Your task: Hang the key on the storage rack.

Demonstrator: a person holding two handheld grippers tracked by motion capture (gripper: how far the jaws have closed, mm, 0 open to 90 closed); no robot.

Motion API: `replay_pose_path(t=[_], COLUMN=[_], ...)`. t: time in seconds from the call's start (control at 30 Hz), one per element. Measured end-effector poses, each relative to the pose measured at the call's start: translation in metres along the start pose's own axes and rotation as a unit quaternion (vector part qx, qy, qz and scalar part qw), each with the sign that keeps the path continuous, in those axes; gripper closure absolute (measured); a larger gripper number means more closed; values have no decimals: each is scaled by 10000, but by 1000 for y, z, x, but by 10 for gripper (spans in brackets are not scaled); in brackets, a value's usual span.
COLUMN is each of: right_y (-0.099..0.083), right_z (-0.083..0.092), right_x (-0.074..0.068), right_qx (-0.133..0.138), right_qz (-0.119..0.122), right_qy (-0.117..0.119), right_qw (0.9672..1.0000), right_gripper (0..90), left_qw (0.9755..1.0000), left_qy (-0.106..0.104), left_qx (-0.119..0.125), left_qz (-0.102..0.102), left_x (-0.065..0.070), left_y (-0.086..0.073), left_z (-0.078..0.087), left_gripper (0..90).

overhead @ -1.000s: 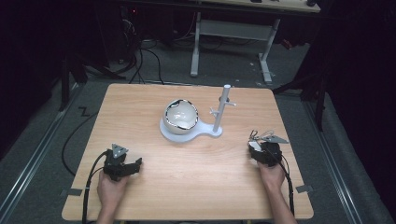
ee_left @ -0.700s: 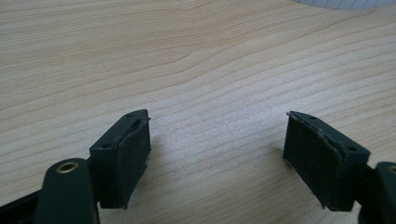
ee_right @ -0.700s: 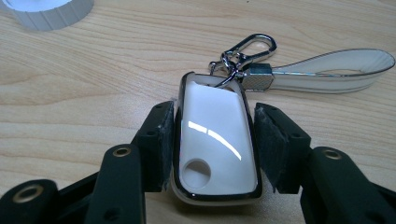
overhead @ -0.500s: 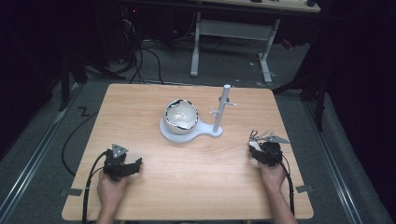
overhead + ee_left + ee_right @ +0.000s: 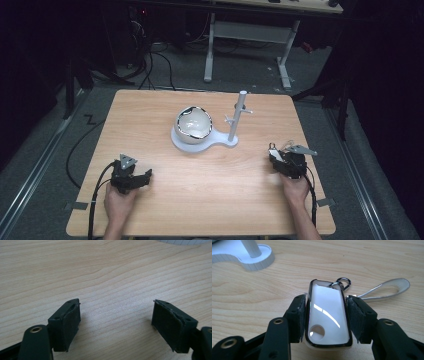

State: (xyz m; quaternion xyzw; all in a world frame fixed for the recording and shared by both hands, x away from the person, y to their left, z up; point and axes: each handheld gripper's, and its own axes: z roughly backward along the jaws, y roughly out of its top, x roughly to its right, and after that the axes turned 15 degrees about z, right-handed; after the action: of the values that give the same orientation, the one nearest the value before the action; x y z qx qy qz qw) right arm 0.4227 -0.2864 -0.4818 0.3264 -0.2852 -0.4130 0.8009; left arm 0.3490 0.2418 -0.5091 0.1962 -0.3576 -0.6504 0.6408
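Right gripper [image 5: 327, 315]: clamped on a white key-fob tag [image 5: 328, 316]; the jaws have just closed, pads pressing both long edges.
Tag, lie: flat between the jaws, long axis running along the gripper's line of sight, hole end nearest the camera.
Tag, attachments: metal clasp [image 5: 342, 282] at the far end; a silvery strap loop [image 5: 387, 288] trails off to the right across the table [image 5: 274, 285].
Right gripper, place: near the right edge of the table in the high view [image 5: 280, 159], hand behind it.
Stand [image 5: 205, 140]: white base carrying a bowl [image 5: 194, 124] and an upright pegged post [image 5: 238, 117]; lies ahead and to the left of the right gripper, well apart.
Nearer hand: the right, judged best placed to carry the tag towards the post.
Left gripper [image 5: 116, 323]: jaws spread wide, nothing between them, over bare wood; rests at the near left [image 5: 131, 176].
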Motion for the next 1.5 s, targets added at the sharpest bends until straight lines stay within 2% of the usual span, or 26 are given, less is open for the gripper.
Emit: replay_pose_path(t=[0.23,0.47,0.67,1.03,1.5], right_y=[2,11,17,35,49], right_z=[12,28,33,52,65], right_x=[3,3,1,-4,-9], right_qx=[197,423,559,935,1183], right_qz=[-66,81,135,284,387], right_qy=[16,-35,8,92,241], right_qw=[9998,9991,9983,9952,9919], right_gripper=[510,510,511,511,511], left_qw=[10000,10000,10000,10000,10000], left_qy=[-7,-6,-8,-6,-5], left_qx=[2,1,2,1,3], left_qz=[8,7,8,6,7], left_x=[0,0,0,0,0], left_y=[0,0,0,0,0], left_z=[0,0,0,0,0], left_gripper=[237,237,238,237,237])
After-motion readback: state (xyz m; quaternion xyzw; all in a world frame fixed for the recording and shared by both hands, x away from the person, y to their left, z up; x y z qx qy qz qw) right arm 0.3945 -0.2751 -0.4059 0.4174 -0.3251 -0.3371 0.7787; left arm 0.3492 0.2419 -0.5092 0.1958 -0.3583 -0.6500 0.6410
